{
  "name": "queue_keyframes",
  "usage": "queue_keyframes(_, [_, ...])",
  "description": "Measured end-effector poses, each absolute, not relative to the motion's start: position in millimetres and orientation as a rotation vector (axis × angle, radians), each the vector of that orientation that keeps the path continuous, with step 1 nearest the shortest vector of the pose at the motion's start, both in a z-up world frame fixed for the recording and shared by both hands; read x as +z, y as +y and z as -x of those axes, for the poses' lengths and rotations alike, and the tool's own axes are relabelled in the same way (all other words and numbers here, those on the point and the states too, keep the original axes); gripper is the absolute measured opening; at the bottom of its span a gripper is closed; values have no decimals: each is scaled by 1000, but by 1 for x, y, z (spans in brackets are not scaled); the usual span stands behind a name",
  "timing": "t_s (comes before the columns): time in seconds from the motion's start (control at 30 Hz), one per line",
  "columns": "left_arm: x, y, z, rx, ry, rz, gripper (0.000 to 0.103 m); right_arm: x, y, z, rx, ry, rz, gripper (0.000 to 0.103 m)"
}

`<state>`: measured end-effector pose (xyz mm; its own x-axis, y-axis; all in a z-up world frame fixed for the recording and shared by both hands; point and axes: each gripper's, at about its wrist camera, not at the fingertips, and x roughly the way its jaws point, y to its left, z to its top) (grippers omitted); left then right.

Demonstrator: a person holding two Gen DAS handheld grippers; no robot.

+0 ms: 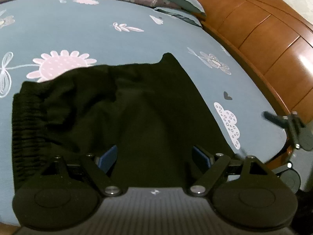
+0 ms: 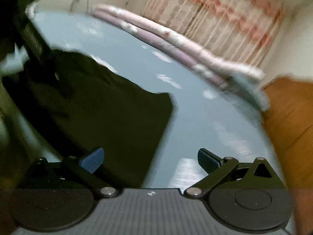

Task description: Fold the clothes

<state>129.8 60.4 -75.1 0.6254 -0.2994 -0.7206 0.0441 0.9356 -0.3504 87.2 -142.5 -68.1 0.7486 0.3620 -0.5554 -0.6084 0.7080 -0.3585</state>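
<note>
I see the black garment (image 1: 121, 105) lying flat on the blue bed sheet (image 1: 109, 33). My left claw (image 1: 154, 156) hangs above it, fingers apart; my right claw (image 2: 150, 158) is spread too, over its edge.

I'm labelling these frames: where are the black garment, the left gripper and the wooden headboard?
black garment (image 1: 148, 101): left wrist view, middle of the fabric.
left gripper (image 1: 154, 157): left wrist view, between its open fingertips.
wooden headboard (image 1: 260, 29): left wrist view, panelled face.
</note>
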Motion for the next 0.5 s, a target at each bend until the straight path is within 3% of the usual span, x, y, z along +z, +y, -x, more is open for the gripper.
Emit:
queue_keyframes(0.2, [-75,65,-120,-173,879,274,83,-93,-138,-100,738,707,219,103])
queue_keyframes(0.5, [-76,67,-103,-194,897,219,83,-101,-148,-95,701,710,219,103])
